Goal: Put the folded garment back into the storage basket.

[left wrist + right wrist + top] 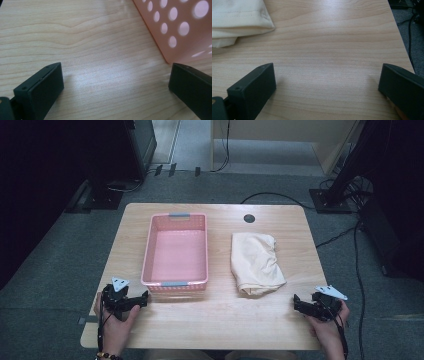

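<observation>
The left gripper (pixel 145 299) rests at the near left of the table (pixel 225 320), held in the person's left hand (pixel 117 320). Its jaws stand wide apart with bare wood between them; nothing is gripped. In the left gripper view, one jaw lies just beside the near corner of the basket (pixel 180 27).

The right gripper (pixel 296 301) rests at the near right of the table, held in the right hand (pixel 327 325). Its jaws are likewise spread wide over bare wood and hold nothing. In the right gripper view, the cloth (pixel 237 20) lies ahead and to one side, apart from the jaws.

Farther back, the pink perforated basket (pixel 175 251) stands left of centre. The cream cloth (pixel 255 262) lies crumpled right of centre, near the basket but not touching it. A round hole (pixel 249 218) sits near the far edge.
</observation>
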The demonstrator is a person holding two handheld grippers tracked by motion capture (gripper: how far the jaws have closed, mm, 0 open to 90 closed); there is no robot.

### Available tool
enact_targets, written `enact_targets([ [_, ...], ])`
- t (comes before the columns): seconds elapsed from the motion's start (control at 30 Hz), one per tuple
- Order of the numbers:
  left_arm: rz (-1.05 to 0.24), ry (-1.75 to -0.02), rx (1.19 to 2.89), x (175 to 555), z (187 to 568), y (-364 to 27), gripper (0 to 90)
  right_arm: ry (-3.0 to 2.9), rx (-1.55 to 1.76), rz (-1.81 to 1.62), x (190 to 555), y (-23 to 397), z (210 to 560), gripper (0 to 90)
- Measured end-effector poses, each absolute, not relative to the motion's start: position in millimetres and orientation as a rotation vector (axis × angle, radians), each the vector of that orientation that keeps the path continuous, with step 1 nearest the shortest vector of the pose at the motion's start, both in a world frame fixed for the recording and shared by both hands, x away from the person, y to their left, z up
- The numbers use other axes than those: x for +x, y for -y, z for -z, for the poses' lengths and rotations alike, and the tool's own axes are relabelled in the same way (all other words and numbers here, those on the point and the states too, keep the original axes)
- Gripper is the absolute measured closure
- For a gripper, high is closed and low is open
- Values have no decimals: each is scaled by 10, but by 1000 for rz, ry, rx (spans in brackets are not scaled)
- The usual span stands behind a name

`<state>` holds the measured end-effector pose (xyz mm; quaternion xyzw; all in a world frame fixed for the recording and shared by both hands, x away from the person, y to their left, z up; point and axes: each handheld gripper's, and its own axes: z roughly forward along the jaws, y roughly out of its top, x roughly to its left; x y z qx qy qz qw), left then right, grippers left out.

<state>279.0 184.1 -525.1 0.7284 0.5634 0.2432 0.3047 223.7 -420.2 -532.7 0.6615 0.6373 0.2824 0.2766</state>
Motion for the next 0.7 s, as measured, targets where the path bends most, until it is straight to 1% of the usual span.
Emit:
enact_targets([
  [0.27, -646, -1497, 1924, 2785, 5252, -1840, 0, -1694, 1754, -759, 2235, 4164, 5305, 10],
  [0.7, -646, -1499, 1923, 2775, 5252, -1843, 0, -1674, 1749, -823, 2286, 4041, 5136, 10],
])
